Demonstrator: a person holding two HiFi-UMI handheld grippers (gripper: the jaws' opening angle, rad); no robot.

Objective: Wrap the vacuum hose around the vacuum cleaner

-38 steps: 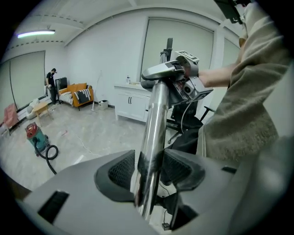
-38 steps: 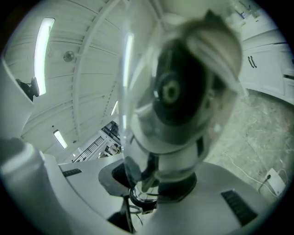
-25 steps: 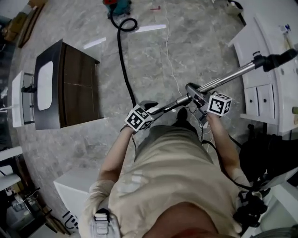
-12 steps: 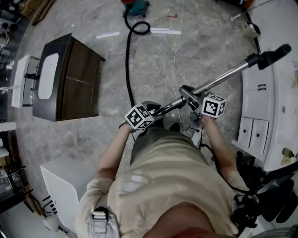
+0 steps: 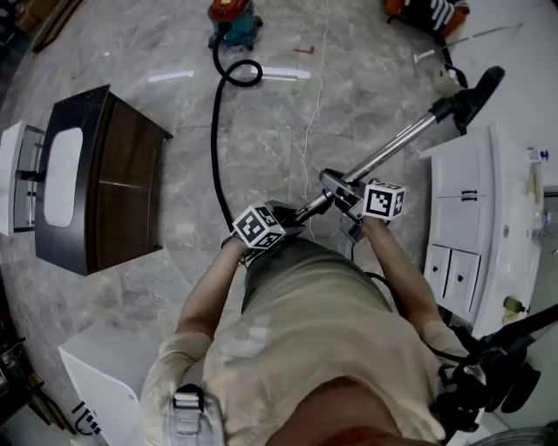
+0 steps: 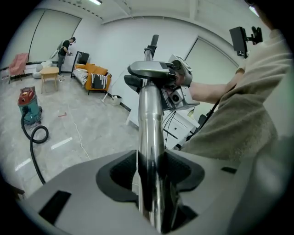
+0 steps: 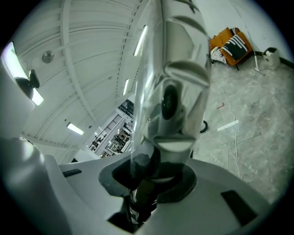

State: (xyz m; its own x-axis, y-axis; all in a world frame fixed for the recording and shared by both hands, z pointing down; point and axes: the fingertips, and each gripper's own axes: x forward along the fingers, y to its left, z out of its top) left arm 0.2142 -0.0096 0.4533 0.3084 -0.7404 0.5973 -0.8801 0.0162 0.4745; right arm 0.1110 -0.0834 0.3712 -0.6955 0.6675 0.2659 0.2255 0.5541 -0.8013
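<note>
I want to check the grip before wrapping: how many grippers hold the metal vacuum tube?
2. The left gripper clamps the metal tube near the hose; the right gripper clamps it further up, at the grey fitting.

Red-and-teal canister vacuum cleaner (image 5: 234,17): red top, teal body. Black flexible vacuum hose (image 5: 215,148): uniform black. Polished silver metal wand tube (image 6: 150,133): mirror finish. Grey plastic wand handle (image 6: 154,71): grey. Grey stone floor (image 5: 288,122): marbled veining. Orange fabric sofa (image 6: 102,72): carries a black-and-white striped cushion (image 6: 97,81).
</note>
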